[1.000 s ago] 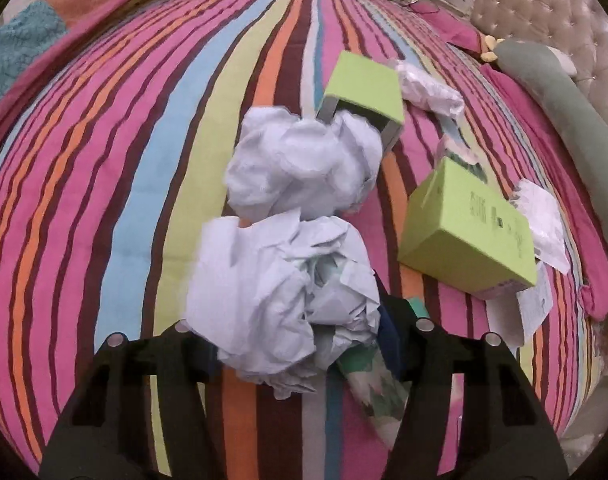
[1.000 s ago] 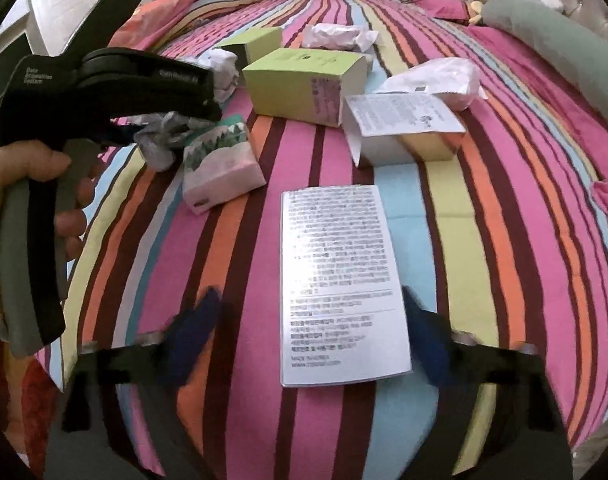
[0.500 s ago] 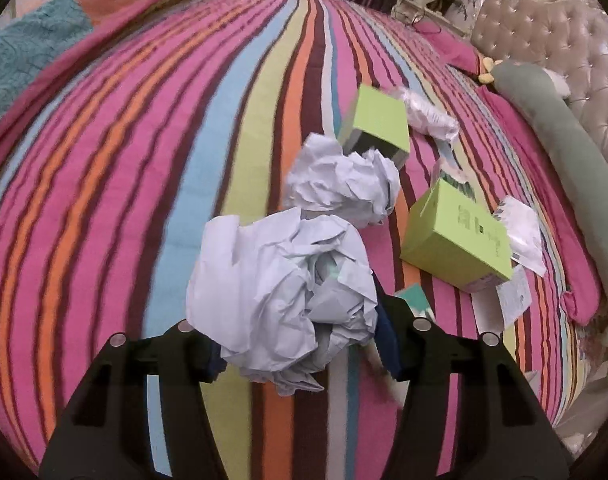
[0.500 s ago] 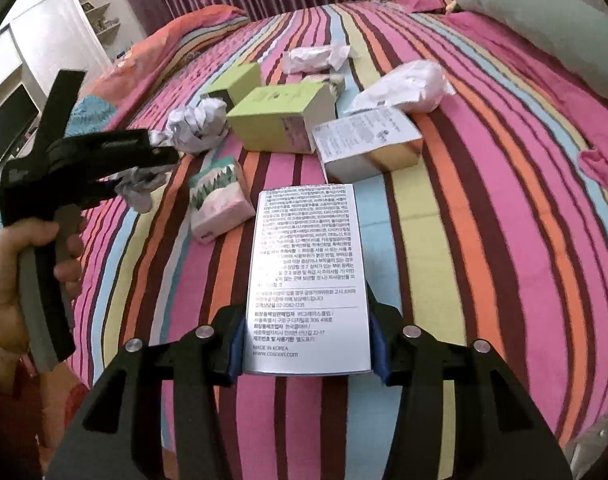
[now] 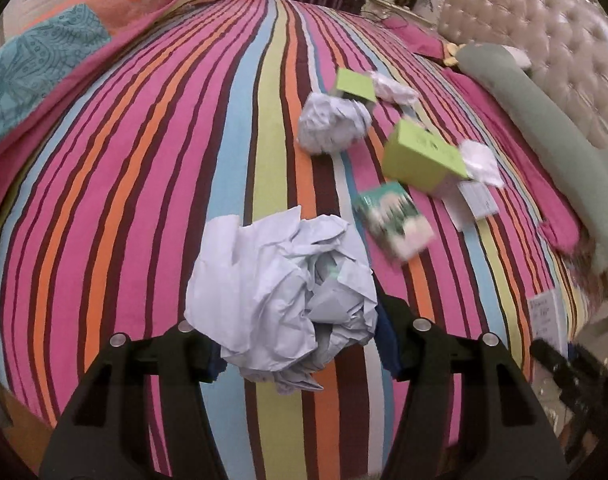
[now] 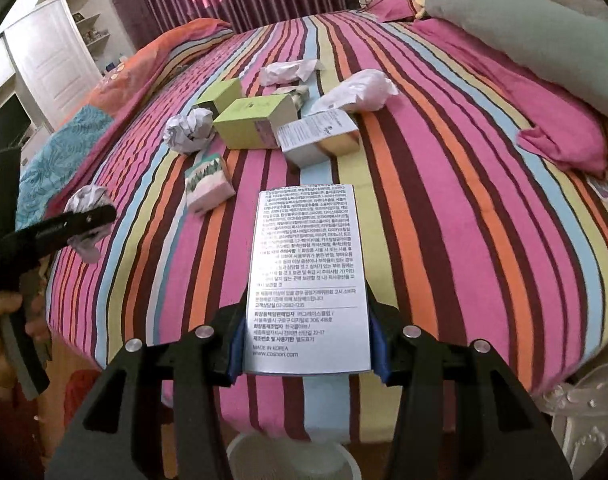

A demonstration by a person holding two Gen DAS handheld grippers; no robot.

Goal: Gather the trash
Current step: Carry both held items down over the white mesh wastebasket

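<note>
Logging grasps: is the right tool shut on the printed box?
Shut: the right tool pads press both sides of the printed box, lifted off the bed.

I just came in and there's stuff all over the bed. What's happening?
A person is clearing trash off the striped bedspread with a claw in each hand. The left claw grips a crumpled ball of white paper, and the right claw is shut on a flat white box printed with black text. Another paper ball, two green boxes and wrappers lie on the bed.
</note>
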